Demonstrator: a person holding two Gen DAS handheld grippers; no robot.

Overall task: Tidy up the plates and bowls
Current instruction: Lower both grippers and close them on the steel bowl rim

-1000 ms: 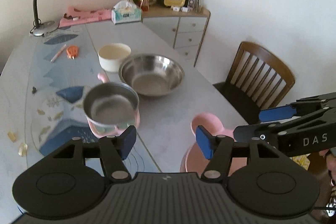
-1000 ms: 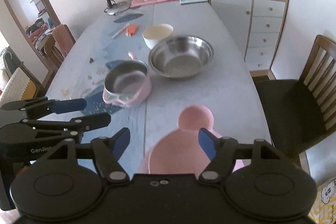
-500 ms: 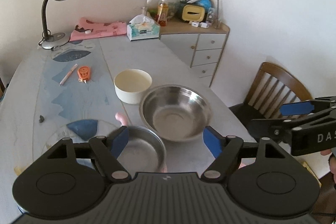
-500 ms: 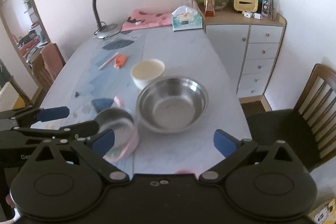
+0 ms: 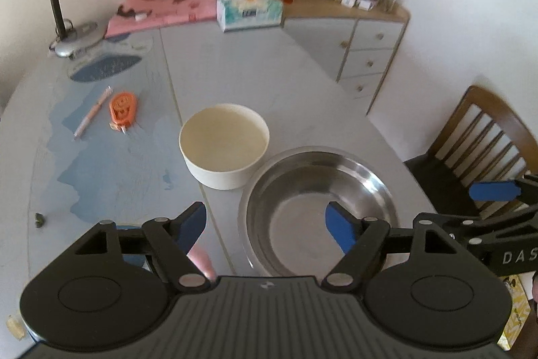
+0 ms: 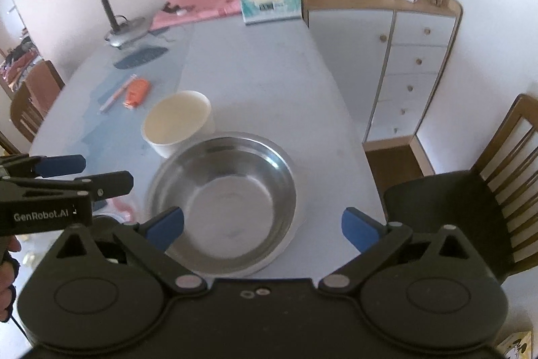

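Grippers both moved forward: steel bowl (image 6: 222, 201) now sits just ahead of right gripper (image 6: 262, 227), white bowl (image 5: 224, 145) behind it on surface (image 5: 255, 73). Left gripper (image 5: 265, 226) and right: jaws wide apart, empty. Pink plate gone from view; pink bit (image 5: 200, 259), blurred, probably the small pot.

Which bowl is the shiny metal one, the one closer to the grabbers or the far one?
The wide shiny steel bowl is closer. The smaller cream bowl behind it is matt, with straight sides.
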